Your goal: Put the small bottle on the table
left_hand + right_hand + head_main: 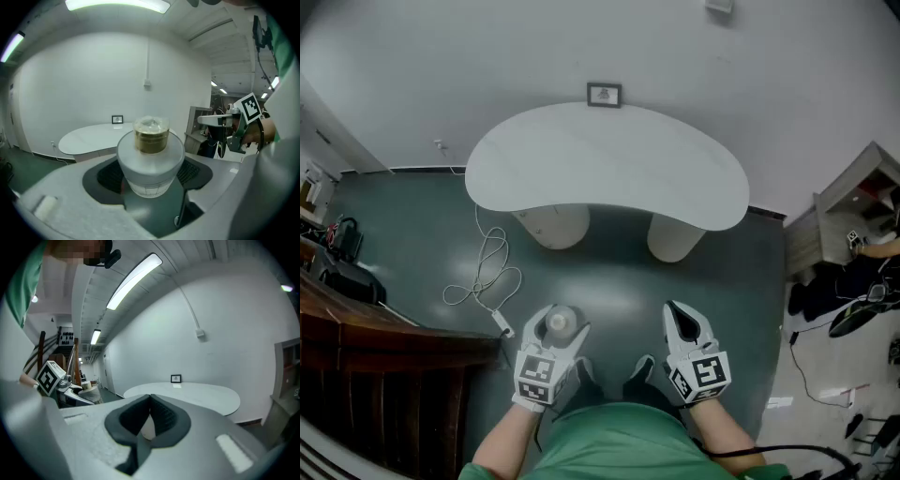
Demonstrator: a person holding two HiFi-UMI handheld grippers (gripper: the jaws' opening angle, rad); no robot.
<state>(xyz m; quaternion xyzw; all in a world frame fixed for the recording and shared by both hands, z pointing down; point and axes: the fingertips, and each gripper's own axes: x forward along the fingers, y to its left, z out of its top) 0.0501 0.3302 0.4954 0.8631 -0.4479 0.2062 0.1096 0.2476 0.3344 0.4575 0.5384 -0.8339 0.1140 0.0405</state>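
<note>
The left gripper is clamped on the small bottle, its dark pads wide apart on either side of the pale body. The bottle stands upright in the grip, its amber top uppermost. It is held above the green floor, well short of the worktop. The right gripper hangs level with it to the right; its jaws are closed together with nothing between them.

The worktop is white and kidney-shaped. Its near edge curves inward between two round pedestals, and its far edge lies against the wall. Its top is bare apart from a small picture frame at the far edge, so almost the whole surface is free. Open floor lies between the grippers and the near edge.

A looped cable lies on the floor to the left, one end near the left gripper. Dark wooden furniture borders the left side, and a shelf unit stands at the far right.
</note>
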